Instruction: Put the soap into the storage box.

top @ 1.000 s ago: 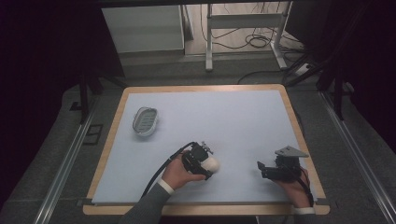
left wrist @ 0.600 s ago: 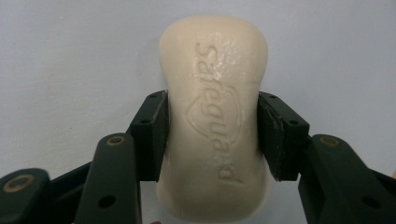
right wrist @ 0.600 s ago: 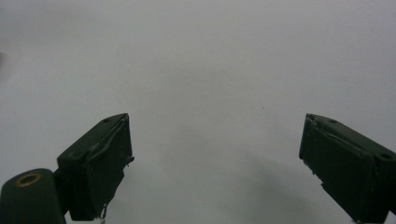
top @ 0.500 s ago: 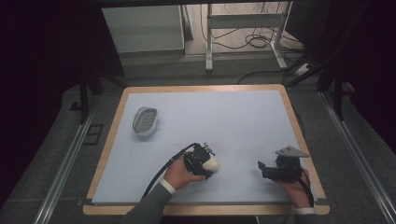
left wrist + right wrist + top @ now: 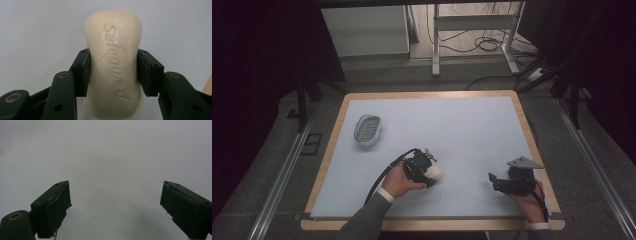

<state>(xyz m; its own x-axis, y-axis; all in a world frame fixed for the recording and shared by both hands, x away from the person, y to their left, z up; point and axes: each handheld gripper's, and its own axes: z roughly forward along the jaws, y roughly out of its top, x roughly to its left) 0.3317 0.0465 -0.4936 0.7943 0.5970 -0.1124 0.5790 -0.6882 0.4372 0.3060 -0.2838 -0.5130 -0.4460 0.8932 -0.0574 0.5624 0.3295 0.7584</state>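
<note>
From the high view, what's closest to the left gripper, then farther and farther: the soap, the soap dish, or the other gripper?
1. The soap bar: clamped in the left gripper, near the table's front middle.
2. The soap dish: up and to the left, near the table's left edge.
3. The right gripper: off to the right, near the front right corner, jaws open.

Soap (image 5: 435,172) mid-table (image 5: 462,125); dish (image 5: 367,129) behind it, leftward.
</note>
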